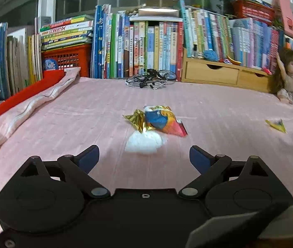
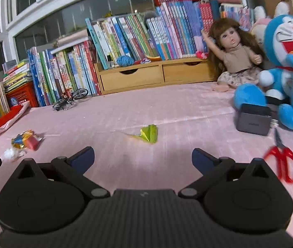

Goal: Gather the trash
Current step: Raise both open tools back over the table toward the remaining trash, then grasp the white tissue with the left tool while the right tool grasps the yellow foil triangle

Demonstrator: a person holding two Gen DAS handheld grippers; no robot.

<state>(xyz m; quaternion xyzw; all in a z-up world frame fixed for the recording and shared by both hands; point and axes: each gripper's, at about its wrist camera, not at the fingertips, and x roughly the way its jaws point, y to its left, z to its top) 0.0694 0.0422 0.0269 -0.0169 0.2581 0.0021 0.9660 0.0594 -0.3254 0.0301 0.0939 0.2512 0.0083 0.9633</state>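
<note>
On the pink cloth lies a crumpled white tissue (image 1: 144, 142), just ahead of my left gripper (image 1: 144, 158), which is open and empty. Touching the tissue from behind are a gold foil scrap (image 1: 135, 119) and a colourful snack wrapper (image 1: 165, 122). A yellow-green folded wrapper (image 1: 276, 125) lies far right. In the right wrist view that green wrapper (image 2: 149, 134) sits a little ahead of my open right gripper (image 2: 143, 159). The snack wrapper (image 2: 25, 140) and the tissue (image 2: 11, 154) show at the left there.
Books (image 1: 146, 47) and a wooden drawer unit (image 1: 212, 73) line the back. A toy bicycle (image 1: 150, 78), a doll (image 2: 235, 55), a blue plush toy (image 2: 285, 62), a grey box (image 2: 254, 122) and red scissors (image 2: 282, 163) lie around. A red board (image 1: 22, 95) edges the left.
</note>
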